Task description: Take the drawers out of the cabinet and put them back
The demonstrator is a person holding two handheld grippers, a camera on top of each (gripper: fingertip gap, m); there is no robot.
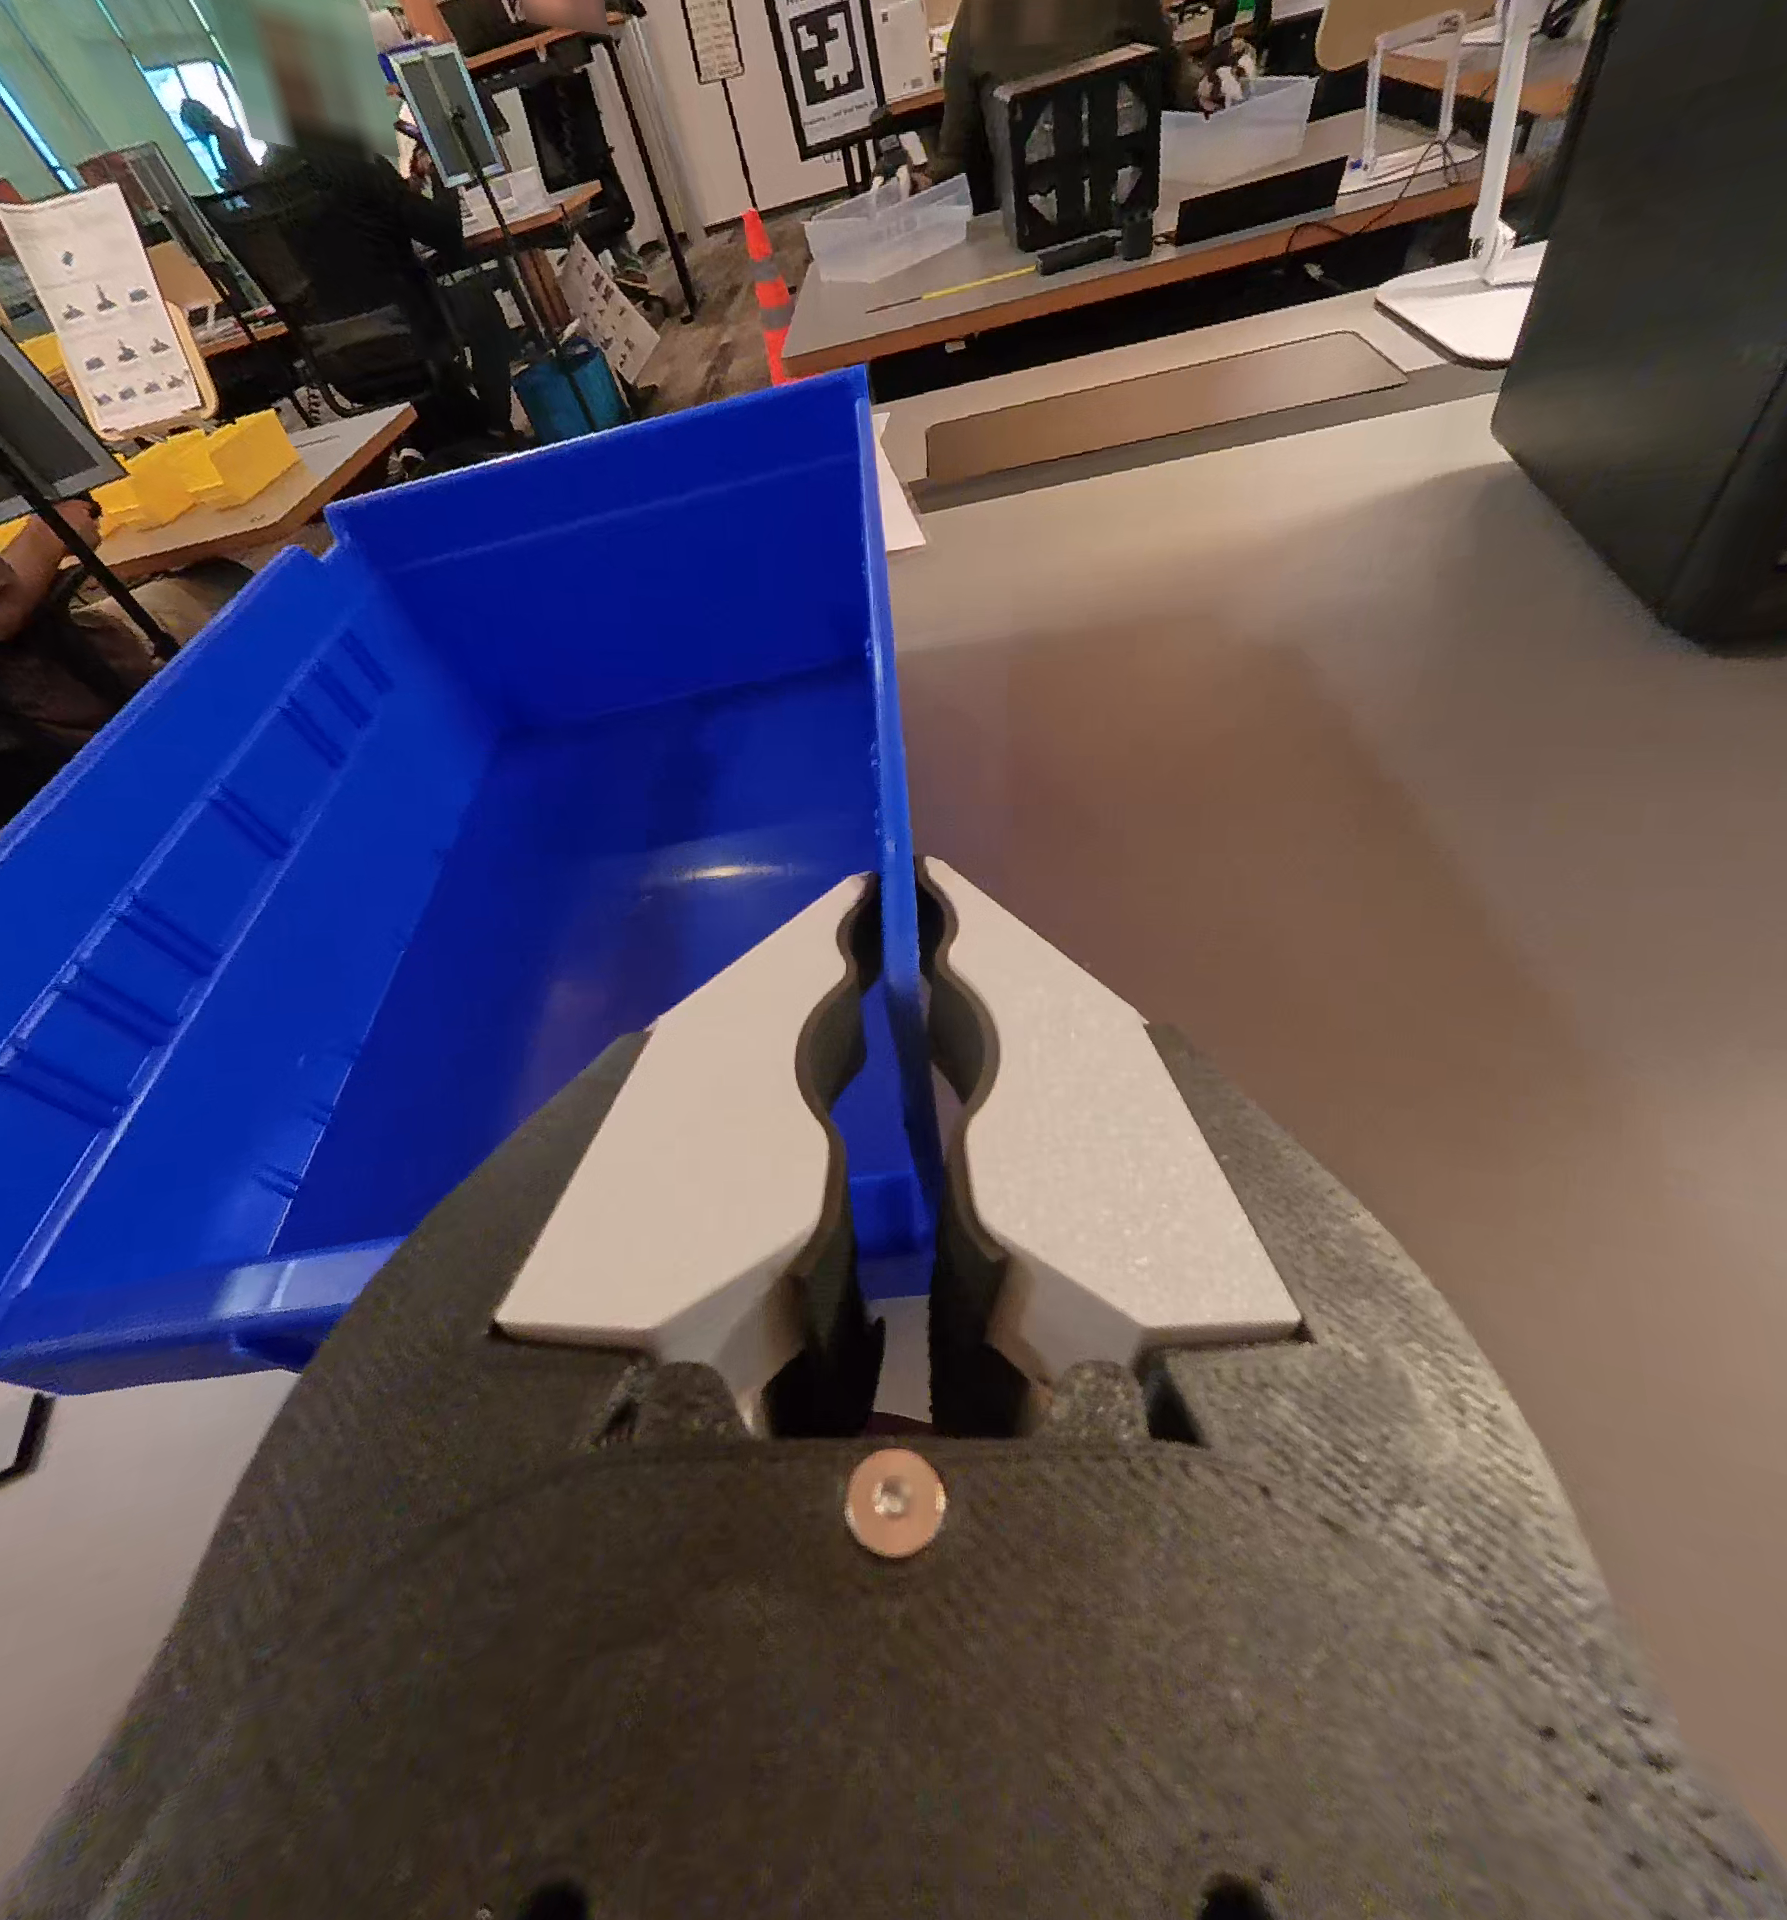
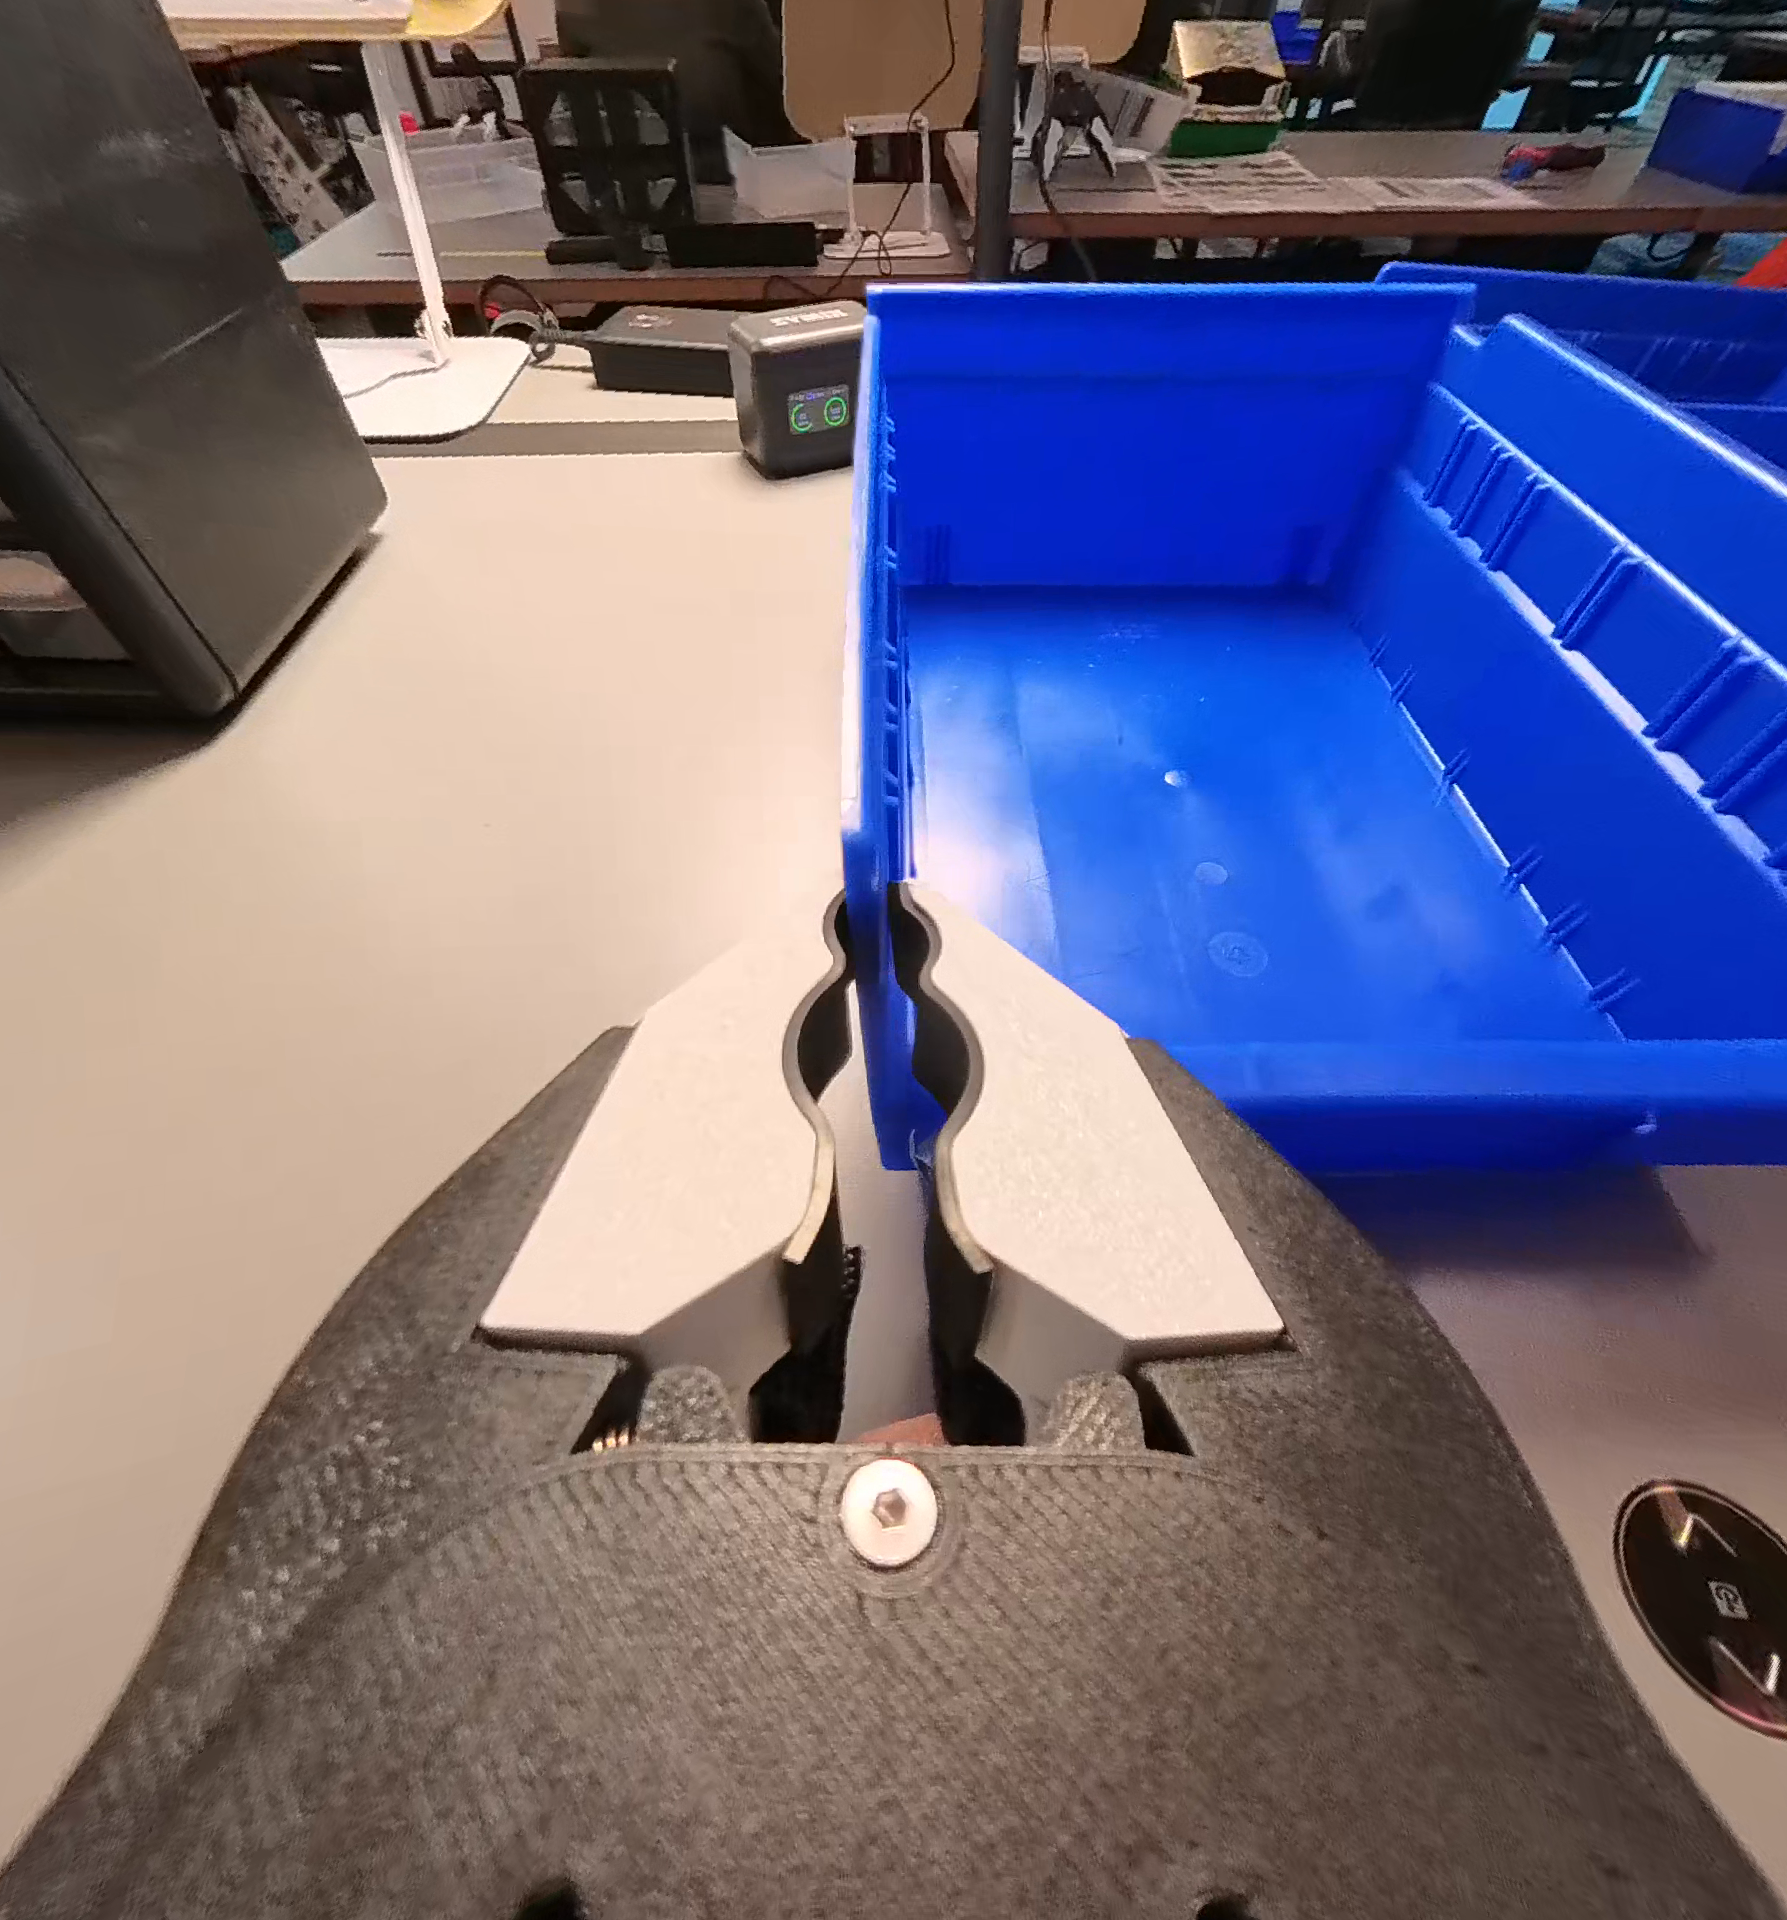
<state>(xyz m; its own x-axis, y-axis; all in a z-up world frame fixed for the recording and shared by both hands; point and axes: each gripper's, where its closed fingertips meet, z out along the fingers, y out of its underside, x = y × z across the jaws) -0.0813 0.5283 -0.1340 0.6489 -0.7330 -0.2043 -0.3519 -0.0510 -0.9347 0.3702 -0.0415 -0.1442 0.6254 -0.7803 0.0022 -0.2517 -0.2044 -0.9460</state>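
In the left wrist view my left gripper (image 1: 897,883) is shut on the right side wall of an empty blue drawer (image 1: 515,831), both pads pressed on the thin wall. That drawer lies to my left, tilted. In the right wrist view my right gripper (image 2: 868,904) is shut on the left side wall of an empty blue drawer (image 2: 1232,810), which lies to my right on the grey table (image 2: 349,831). The dark cabinet (image 1: 1678,312) stands at the far right of the left view and also shows at the far left of the right view (image 2: 120,364).
Another blue drawer (image 2: 1699,343) lies behind the right one. A dark power pack (image 2: 801,395) and a white lamp base (image 2: 421,384) sit at the table's back. A round black socket (image 2: 1730,1610) is set in the table. People and benches fill the background.
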